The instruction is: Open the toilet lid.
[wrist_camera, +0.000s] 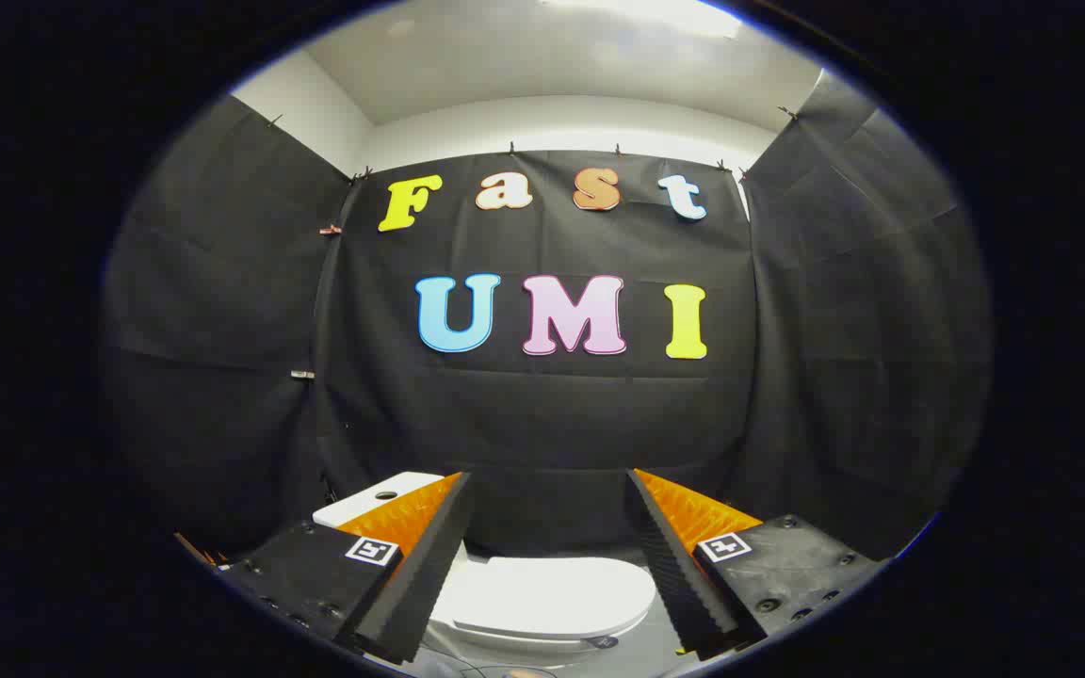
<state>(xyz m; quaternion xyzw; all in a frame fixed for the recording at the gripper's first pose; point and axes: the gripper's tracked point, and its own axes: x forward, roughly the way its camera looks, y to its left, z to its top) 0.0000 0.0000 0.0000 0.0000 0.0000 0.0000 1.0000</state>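
The white toilet lid [557, 595] is lying closed and flat on the bowl, below and between the 2 fingers. The tongs [550, 499] are hovering above it, spread wide, gripping nothing.

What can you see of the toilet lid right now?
The lid is white, smooth and glossy, plastic by the look, with a rounded front edge. It lies flat and closed on the toilet, below and between the open tool's two fingers, which stand wide apart above it. Nothing touches it. Behind it, past the left finger, the white tank top shows with a small dark button.
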